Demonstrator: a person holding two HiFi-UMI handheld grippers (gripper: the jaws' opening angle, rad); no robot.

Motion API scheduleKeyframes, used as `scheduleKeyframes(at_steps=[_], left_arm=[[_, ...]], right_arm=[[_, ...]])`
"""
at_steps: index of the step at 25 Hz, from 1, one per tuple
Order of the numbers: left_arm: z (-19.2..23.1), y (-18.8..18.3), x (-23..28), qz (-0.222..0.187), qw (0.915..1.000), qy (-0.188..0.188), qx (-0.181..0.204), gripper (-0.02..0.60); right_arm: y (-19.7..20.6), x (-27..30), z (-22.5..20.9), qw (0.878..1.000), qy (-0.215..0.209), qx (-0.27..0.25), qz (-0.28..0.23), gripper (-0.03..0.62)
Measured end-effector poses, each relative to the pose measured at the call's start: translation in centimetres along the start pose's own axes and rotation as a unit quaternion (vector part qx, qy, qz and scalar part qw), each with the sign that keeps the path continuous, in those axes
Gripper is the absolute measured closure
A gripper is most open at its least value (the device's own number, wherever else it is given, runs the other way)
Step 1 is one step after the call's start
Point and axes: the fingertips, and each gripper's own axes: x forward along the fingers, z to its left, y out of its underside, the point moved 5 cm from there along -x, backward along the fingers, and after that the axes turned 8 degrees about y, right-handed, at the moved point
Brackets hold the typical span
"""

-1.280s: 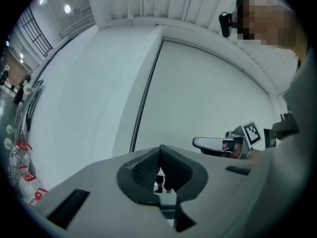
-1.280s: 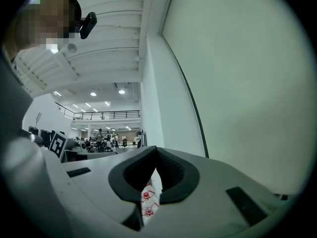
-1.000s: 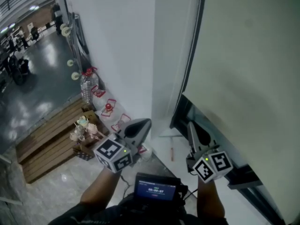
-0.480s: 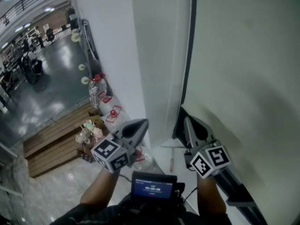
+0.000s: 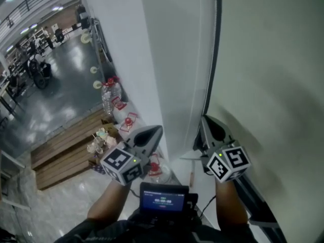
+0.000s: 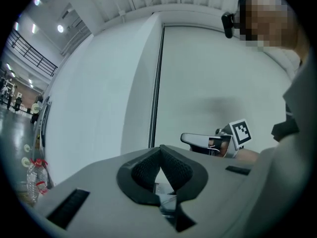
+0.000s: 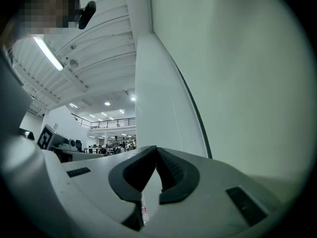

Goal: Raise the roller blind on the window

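Observation:
The pale roller blind (image 5: 273, 75) hangs over the window at the right, and its left edge runs along a dark frame strip (image 5: 216, 49). My right gripper (image 5: 204, 119) is shut with nothing in it, its tips close to the blind's lower left corner. In the right gripper view the blind (image 7: 237, 83) fills the right side, and a thin bead cord (image 7: 199, 128) runs along the frame beyond the shut right gripper (image 7: 156, 148). My left gripper (image 5: 156, 130) is shut and empty, pointing at the white pillar. From the left gripper (image 6: 159, 148) I see the blind (image 6: 208, 83).
A white pillar (image 5: 152, 59) stands left of the window. A small red-handled tool (image 5: 192, 177) lies on the white sill (image 5: 179, 166). Far below are water bottles (image 5: 112, 92) and wooden pallets (image 5: 66, 151). A small screen (image 5: 163, 199) sits at the person's chest.
Both grippers have moved forward and a little up toward the blind's left edge, the right one more. Their jaws stayed shut. The head view has swung slightly.

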Motion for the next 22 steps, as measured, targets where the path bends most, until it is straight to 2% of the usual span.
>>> scheduleKeyframes(at_steps=[7,14,16,22], left_arm=[[2.1,-0.6,1.0,0.001,0.9995,0.031,0.006,0.586],[3.4,-0.5,2.2,-0.003,0.9979,0.063,0.009,0.586],[3.7,-0.4,2.7,0.001,0.9980,0.062,0.009,0.586],[3.9,-0.7,3.1,0.001,0.9983,0.058,0.007,0.586]], right_arm=[[-0.2,3.5,-1.1,1.000,0.030,-0.010,-0.003,0.559],[0.4,7.5,-2.7,0.998,0.056,-0.031,0.017,0.534],[0.7,8.7,-3.6,0.997,0.061,-0.031,0.023,0.506],[1.2,11.1,-5.5,0.996,0.075,-0.037,0.038,0.503]])
